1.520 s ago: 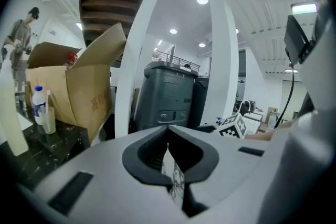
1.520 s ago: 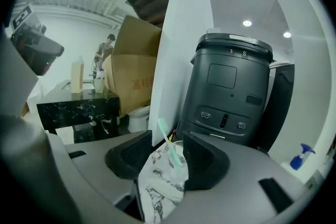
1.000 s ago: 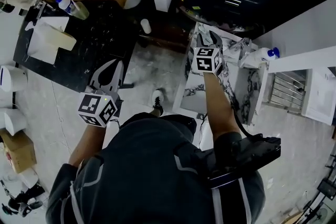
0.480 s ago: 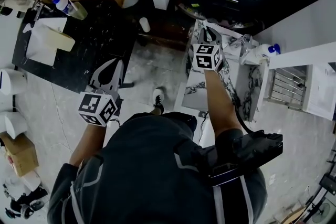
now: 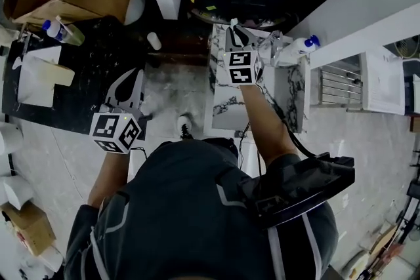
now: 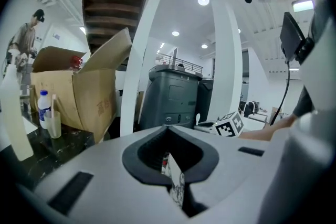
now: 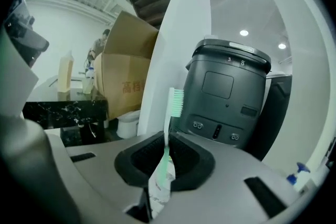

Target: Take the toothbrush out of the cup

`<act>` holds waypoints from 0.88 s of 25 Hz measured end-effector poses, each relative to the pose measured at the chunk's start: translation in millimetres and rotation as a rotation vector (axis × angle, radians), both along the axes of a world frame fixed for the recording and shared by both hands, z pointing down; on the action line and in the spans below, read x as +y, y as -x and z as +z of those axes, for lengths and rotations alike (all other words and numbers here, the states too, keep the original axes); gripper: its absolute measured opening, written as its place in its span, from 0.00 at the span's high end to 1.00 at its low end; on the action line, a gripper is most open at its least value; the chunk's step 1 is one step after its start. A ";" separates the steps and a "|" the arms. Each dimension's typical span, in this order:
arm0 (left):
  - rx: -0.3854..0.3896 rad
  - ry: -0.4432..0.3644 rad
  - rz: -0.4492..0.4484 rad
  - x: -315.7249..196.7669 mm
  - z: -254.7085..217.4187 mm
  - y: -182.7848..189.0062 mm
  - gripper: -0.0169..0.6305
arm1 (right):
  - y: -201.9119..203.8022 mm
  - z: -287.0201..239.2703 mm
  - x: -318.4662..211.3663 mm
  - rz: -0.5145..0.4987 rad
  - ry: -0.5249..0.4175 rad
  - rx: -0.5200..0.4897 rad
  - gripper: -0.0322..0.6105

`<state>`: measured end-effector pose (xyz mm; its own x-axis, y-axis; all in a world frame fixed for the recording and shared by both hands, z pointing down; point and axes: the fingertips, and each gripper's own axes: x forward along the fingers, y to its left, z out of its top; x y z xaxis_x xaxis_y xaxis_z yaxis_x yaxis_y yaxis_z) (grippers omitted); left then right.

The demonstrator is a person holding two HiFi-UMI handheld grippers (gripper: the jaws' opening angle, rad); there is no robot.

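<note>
Jaws of the right gripper (image 7: 167,134) have just been closing and now clamp the toothbrush (image 7: 170,113) by its handle. The brush stands nearly upright between the pads. Its pale green bristle head rises above the jaw tips, and its lower end shows through the hollow behind them, against the marble top (image 5: 226,108).

In the head view the right gripper (image 5: 235,33) reaches over the far end of that marble top. The bare right forearm stretches straight out behind it, and the marker cube faces up. What looks like a clear cup (image 5: 273,44) stands on the marble top just to the right of the jaw tips, beside a white spray bottle (image 5: 298,46). The head view is too small to show the brush itself or how its lower end sits relative to the cup. A grey bin (image 7: 228,97) stands ahead of the gripper.

Jaws of the left gripper (image 6: 168,127) are pressed together at the tips with nothing between them. Only a sliver of marble shows through the hollow behind them. In the head view the left gripper (image 5: 128,75) hangs over the pale floor, with its tips at the edge of the black table (image 5: 85,69). The left forearm is extended forward, well apart from the right one.
</note>
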<state>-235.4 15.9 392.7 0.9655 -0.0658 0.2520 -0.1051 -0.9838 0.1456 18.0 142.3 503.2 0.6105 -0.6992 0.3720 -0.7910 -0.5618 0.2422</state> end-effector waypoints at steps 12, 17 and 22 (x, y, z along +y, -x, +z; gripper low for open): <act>0.099 0.015 0.144 56.2 -32.1 -70.0 0.96 | 2.8 -101.9 49.9 -0.015 -0.215 -0.025 0.88; 0.121 0.007 0.181 75.2 -46.6 -92.5 0.96 | 2.7 -140.7 76.6 -0.039 -0.256 -0.024 0.88; 0.143 0.003 0.196 87.6 -62.0 -109.2 0.96 | 4.8 -175.3 105.2 -0.047 -0.282 -0.012 0.88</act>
<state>-126.2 103.4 330.7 0.9855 0.1271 0.1121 0.1099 -0.9829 0.1478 13.3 247.5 327.9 0.5713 -0.8039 0.1657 -0.8200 -0.5679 0.0717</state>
